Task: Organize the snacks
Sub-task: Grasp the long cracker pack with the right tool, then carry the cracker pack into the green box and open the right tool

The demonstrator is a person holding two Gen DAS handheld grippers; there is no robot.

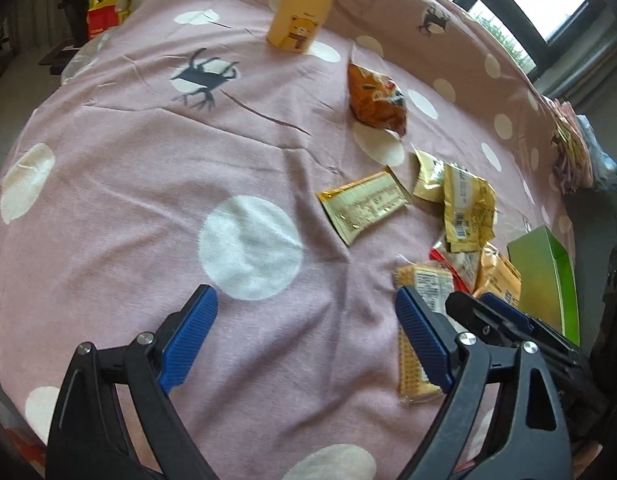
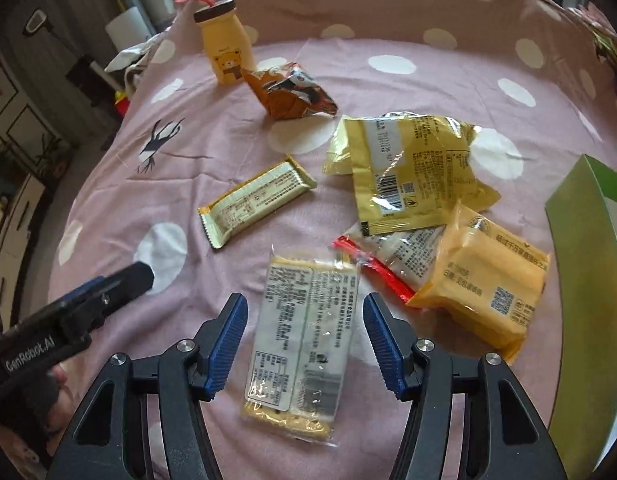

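Several snack packets lie on a pink dotted cloth (image 2: 388, 32). My right gripper (image 2: 305, 344) is open, its blue pads on either side of a clear cracker pack (image 2: 304, 336), not touching it. Beyond lie a gold bar (image 2: 256, 204), a yellow bag (image 2: 412, 168), a red-edged packet (image 2: 392, 252), a pale orange pack (image 2: 484, 284) and an orange pouch (image 2: 292, 92). My left gripper (image 1: 306, 336) is open over bare cloth (image 1: 128, 160), left of the cracker pack (image 1: 424, 292). The right gripper (image 1: 504, 320) shows beside it.
A yellow bear bottle (image 2: 226, 44) stands upright at the far left of the cloth, also in the left wrist view (image 1: 302, 12). A green box (image 2: 584, 264) stands open at the right edge, also in the left wrist view (image 1: 548, 280). The left gripper (image 2: 92, 300) sits at the left.
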